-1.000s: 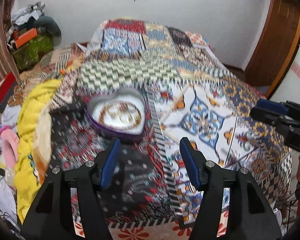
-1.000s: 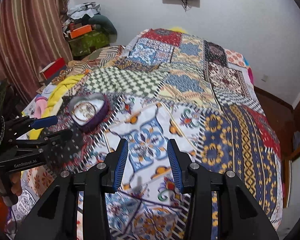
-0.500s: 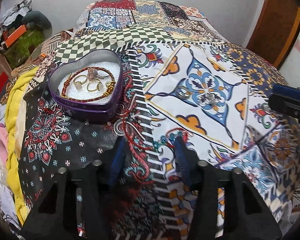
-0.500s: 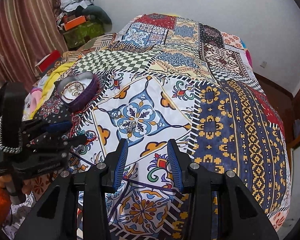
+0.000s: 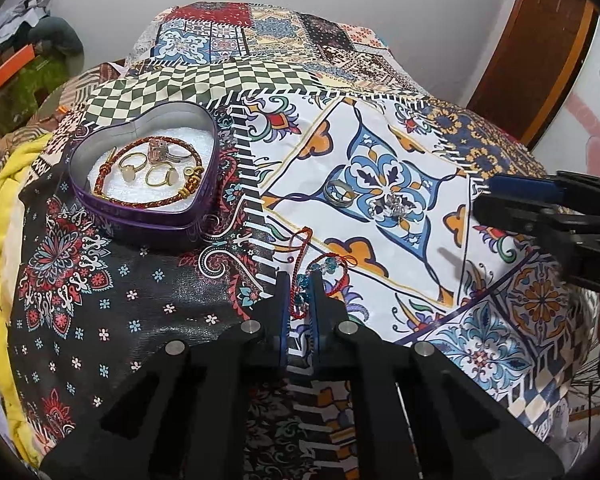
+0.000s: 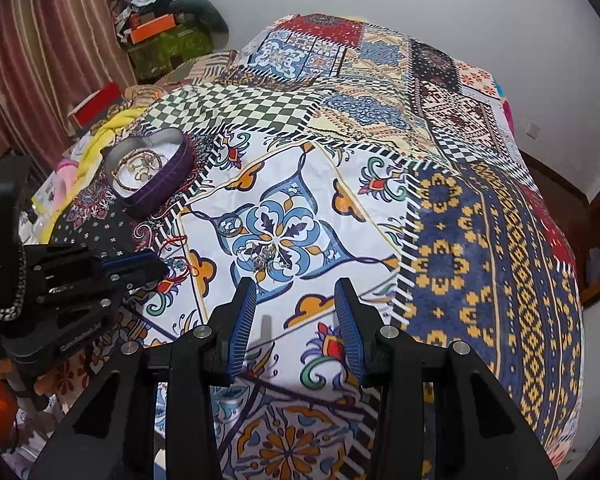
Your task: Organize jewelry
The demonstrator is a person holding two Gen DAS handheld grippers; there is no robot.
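Observation:
My left gripper (image 5: 300,282) is shut on a red thread bracelet (image 5: 305,246) with blue beads that lies on the patchwork bedspread (image 5: 100,320); the thread runs between its fingers. A purple heart-shaped tin (image 5: 140,218) to the upper left holds a braided red-gold bracelet (image 5: 140,200) and several gold rings. A silver band ring (image 5: 339,195) and a sparkling silver piece (image 5: 392,205) lie loose on the blue flower patch. My right gripper (image 6: 296,304) hovers open just short of that silver piece (image 6: 262,257), holding nothing. The tin (image 6: 168,178) shows far left there.
A yellow blanket (image 5: 4,208) runs along the bed's left edge, with clutter and boxes (image 5: 16,60) beyond it. A wooden door (image 5: 540,52) stands at the right, striped curtains (image 6: 32,60) at the left. The bedspread stretches away to a white wall.
My left gripper dropped lower and slid right from beside the tin to the red thread bracelet, and its fingers closed on it. My right gripper moved closer to the bed and stays open.

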